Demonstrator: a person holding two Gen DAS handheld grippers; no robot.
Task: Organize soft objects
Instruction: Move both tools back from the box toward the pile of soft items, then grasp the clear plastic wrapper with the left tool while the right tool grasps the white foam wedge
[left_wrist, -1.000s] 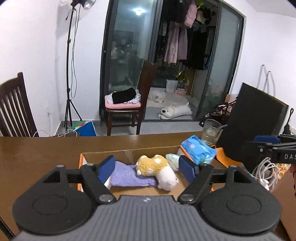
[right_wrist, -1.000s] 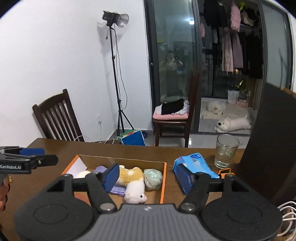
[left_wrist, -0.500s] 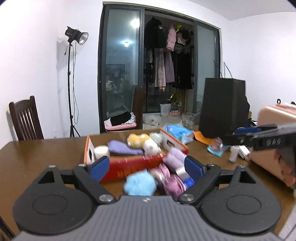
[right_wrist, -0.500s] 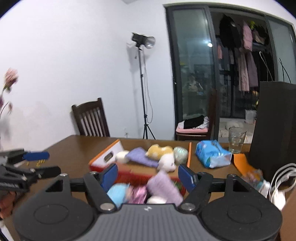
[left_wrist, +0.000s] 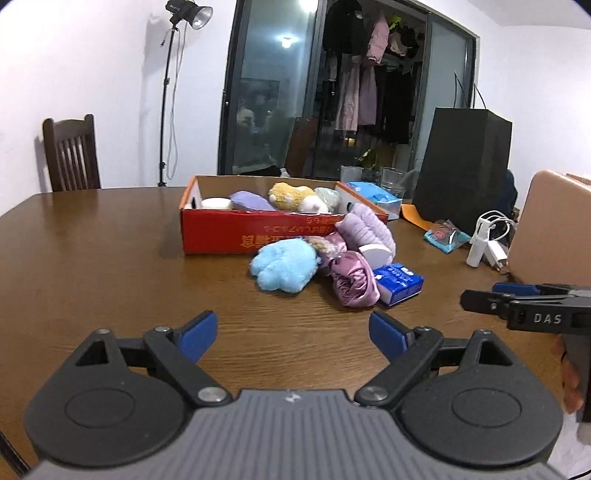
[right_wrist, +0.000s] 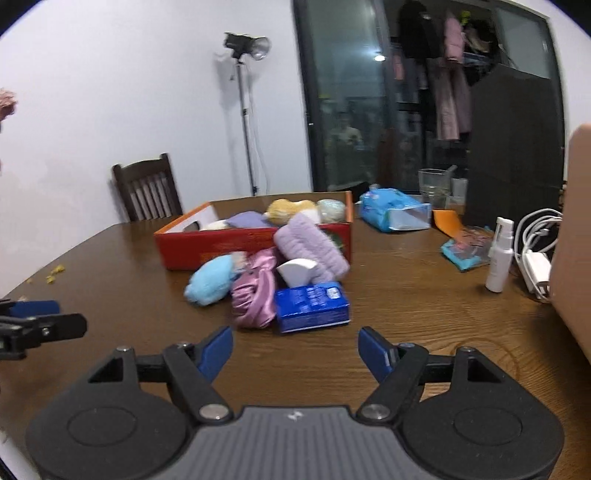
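Note:
A red cardboard box (left_wrist: 258, 236) (right_wrist: 221, 247) on the brown table holds a yellow-white plush (left_wrist: 291, 194), a purple cloth (left_wrist: 251, 201) and a pale green toy (left_wrist: 328, 197). Against its near side lies a pile: a light-blue plush (left_wrist: 284, 264) (right_wrist: 212, 278), a pink satin cloth (left_wrist: 352, 282) (right_wrist: 256, 291), a lilac fuzzy piece (left_wrist: 369, 230) (right_wrist: 310, 243) and a blue tissue pack (left_wrist: 399, 282) (right_wrist: 312, 306). My left gripper (left_wrist: 291, 330) (right_wrist: 55, 315) hovers open and empty, short of the pile. My right gripper (right_wrist: 295, 349) (left_wrist: 487, 295), beside it, is open and empty too.
A tall black bag (left_wrist: 465, 166), a glass (left_wrist: 391, 177) and a blue wipes pack (left_wrist: 373, 195) stand behind the box. A white spray bottle (right_wrist: 498, 254), charger cables (left_wrist: 487, 236) and a tan case (left_wrist: 550, 229) crowd the right. A chair (left_wrist: 72, 155) stands far left.
Both views have drawn back from above the box and sunk toward the table. The pile in front of the box has come into view ahead. Both pairs of jaws stand wider.

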